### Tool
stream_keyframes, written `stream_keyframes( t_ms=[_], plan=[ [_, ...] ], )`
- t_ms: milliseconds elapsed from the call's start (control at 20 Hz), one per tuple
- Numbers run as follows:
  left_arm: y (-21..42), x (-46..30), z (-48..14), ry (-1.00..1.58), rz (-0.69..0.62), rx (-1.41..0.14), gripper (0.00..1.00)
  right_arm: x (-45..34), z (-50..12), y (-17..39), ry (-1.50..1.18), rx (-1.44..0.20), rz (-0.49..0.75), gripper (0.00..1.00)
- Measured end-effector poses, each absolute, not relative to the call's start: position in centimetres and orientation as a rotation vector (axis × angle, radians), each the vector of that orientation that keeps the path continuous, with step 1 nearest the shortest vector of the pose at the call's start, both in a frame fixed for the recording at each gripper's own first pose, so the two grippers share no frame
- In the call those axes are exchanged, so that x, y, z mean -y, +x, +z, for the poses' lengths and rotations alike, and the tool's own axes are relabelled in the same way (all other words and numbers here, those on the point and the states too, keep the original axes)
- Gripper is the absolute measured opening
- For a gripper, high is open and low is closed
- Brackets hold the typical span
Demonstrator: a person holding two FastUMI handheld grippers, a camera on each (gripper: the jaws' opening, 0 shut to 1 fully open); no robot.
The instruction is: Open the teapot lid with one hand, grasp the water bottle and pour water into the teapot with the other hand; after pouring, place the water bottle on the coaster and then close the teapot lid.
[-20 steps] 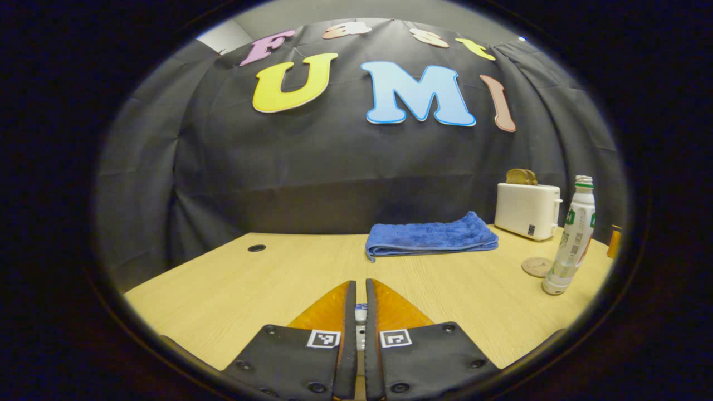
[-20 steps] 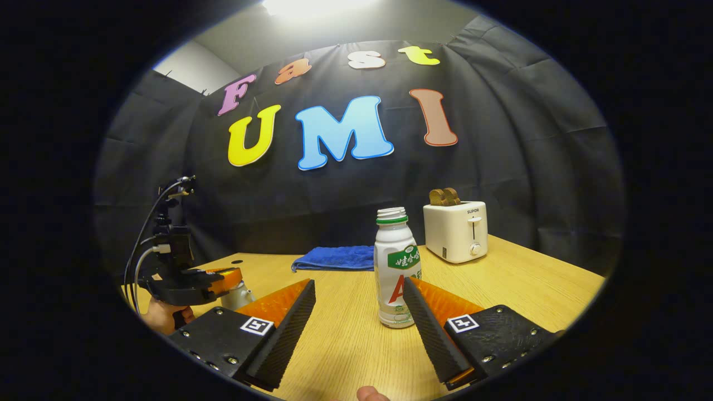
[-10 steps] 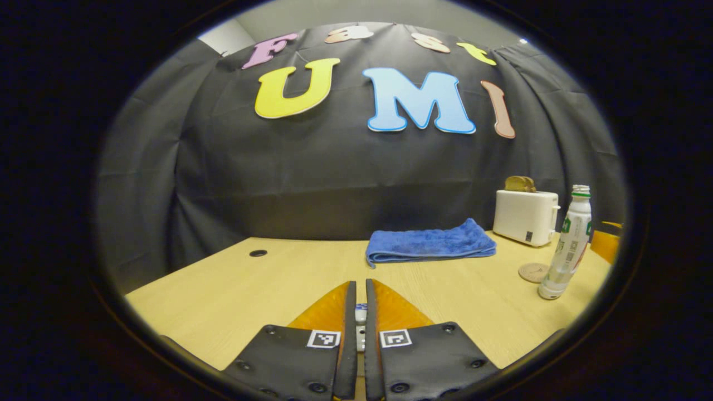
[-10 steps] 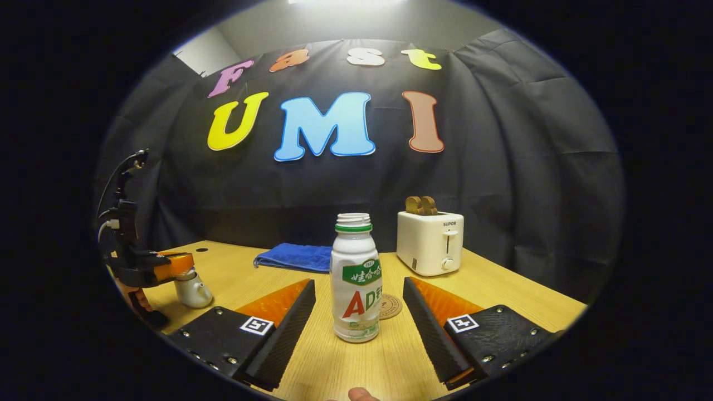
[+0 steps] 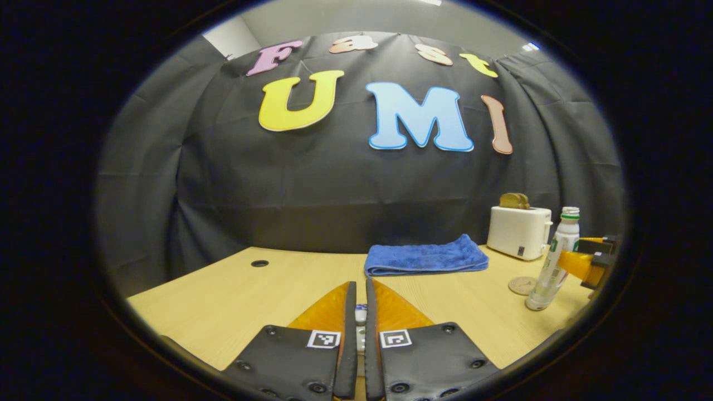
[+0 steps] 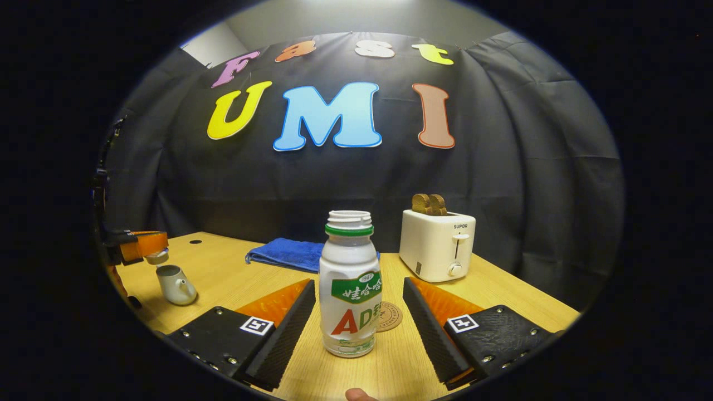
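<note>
A white uncapped water bottle (image 6: 350, 289) with a green neck ring stands on the table between the fingers of my open right gripper (image 6: 359, 284), which do not touch it. Just behind it lies a round coaster (image 6: 390, 317). At the far left a small pale teapot (image 6: 174, 284) stands open. My left gripper (image 6: 142, 245) hangs over it, shut on the teapot lid (image 6: 157, 257). In the left gripper view my left gripper (image 5: 360, 284) pinches a small white piece of the lid (image 5: 361, 316). The bottle (image 5: 551, 267) and coaster (image 5: 522, 285) are at the right there.
A white toaster (image 6: 437, 245) with bread in it stands at the back right of the wooden table (image 6: 501, 289). A folded blue towel (image 6: 284, 253) lies at the back middle. A small round hole (image 5: 259, 263) marks the table's far left.
My left gripper has risen, lifting the lid clear of the teapot. My right gripper has moved in on the bottle, which now stands between its fingers.
</note>
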State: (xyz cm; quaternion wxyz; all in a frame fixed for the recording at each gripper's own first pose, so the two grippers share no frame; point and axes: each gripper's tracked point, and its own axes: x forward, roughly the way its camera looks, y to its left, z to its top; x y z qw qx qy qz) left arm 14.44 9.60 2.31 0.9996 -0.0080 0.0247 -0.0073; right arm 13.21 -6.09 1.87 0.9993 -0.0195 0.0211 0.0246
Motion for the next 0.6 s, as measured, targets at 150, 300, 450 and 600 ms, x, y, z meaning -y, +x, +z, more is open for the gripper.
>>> stream_keyframes(
  t_ms=[150,300,450,600],
  plan=[
    [13.7,-9.6,3.9,-0.031,-0.022,-0.017,0.16,6.0,0.7,14.0,-0.008,-0.082,0.053,0.98],
    [12.9,-9.2,5.2,-0.032,-0.034,0.013,0.16,6.1,-0.5,15.0,-0.016,-0.117,0.051,0.98],
    [12.3,-9.2,6.6,-0.026,-0.040,0.037,0.16,5.8,-1.2,16.5,-0.036,-0.143,0.042,0.98],
    [11.9,-9.5,6.9,-0.032,-0.039,0.046,0.16,5.7,-1.5,17.4,-0.056,-0.143,0.034,0.98]
  ],
)
